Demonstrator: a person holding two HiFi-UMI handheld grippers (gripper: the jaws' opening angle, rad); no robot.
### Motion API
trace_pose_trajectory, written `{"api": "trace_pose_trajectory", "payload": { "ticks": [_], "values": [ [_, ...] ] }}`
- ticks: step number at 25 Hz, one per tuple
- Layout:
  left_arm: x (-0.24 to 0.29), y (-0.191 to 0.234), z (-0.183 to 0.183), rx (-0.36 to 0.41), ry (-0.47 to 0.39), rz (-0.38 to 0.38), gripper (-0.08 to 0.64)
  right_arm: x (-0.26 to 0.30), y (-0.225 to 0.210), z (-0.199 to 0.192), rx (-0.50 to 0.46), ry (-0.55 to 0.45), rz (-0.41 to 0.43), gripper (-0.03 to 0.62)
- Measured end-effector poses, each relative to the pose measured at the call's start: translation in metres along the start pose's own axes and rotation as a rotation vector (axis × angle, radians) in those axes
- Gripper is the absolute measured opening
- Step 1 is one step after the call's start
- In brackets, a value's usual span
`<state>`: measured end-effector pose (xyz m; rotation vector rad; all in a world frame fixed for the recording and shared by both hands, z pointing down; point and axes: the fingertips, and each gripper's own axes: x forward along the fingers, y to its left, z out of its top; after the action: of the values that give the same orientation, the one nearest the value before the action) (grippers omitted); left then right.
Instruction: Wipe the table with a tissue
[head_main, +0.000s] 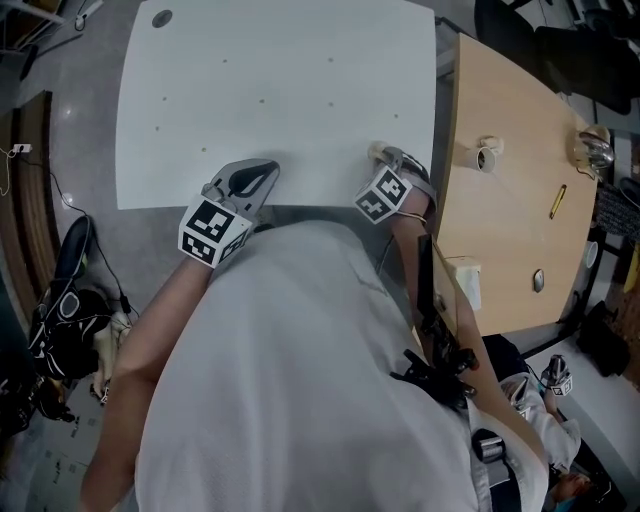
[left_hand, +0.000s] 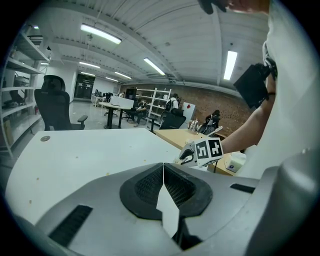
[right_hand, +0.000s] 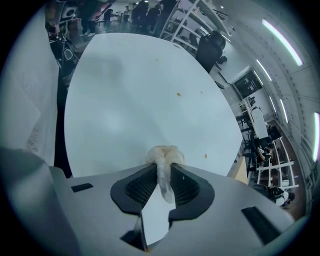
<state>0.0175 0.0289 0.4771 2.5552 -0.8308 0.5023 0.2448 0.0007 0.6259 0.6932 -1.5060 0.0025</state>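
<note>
A white table (head_main: 270, 60) fills the head view, dotted with small crumbs (head_main: 262, 101). At its near right edge my right gripper (head_main: 385, 155) points steeply down, shut on a crumpled pale tissue (head_main: 377, 149). In the right gripper view the tissue (right_hand: 163, 156) bulges out past the pinching jaws of that gripper (right_hand: 164, 169), just above the table surface (right_hand: 140, 90), where crumbs (right_hand: 178, 93) lie. My left gripper (head_main: 266, 172) rests over the near edge of the table, shut with nothing in it. In the left gripper view its closed tips (left_hand: 163, 166) face the right gripper (left_hand: 201, 152).
A wooden table (head_main: 510, 220) adjoins on the right, carrying a small roll (head_main: 487, 156), a yellow pen (head_main: 557, 201) and a white box (head_main: 466, 280). A dark bag and cables (head_main: 62, 300) lie on the floor at left. A black office chair (left_hand: 52, 107) stands beyond the far edge.
</note>
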Motion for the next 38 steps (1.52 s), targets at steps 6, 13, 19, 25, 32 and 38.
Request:
{"api": "trace_pose_trajectory", "payload": {
  "ticks": [6,13,19,25,32,38],
  "values": [
    [-0.004,-0.001,-0.003,-0.001,-0.002,0.002,0.011,-0.009,0.024,0.018,-0.077,-0.036,0.024,0.089],
    [-0.006,0.001,-0.001,0.004,-0.003,0.007,0.011,-0.037,0.01,0.033,0.718,-0.405,0.376,0.089],
    [0.004,-0.001,0.008,0.013,-0.005,-0.001,0.011,-0.042,-0.062,-0.03,1.07,-0.483,0.253,0.091],
    [0.017,-0.005,0.014,0.016,0.001,-0.006,0.011,-0.024,-0.074,-0.056,1.157,-0.419,0.254,0.091],
    [0.026,-0.003,0.017,0.005,0.006,0.017,0.011,-0.019,-0.008,-0.016,0.729,-0.326,0.453,0.091],
    [0.026,-0.011,0.005,-0.02,0.031,0.016,0.011,-0.031,0.047,0.011,0.471,-0.325,0.522,0.091]
  ]
}}
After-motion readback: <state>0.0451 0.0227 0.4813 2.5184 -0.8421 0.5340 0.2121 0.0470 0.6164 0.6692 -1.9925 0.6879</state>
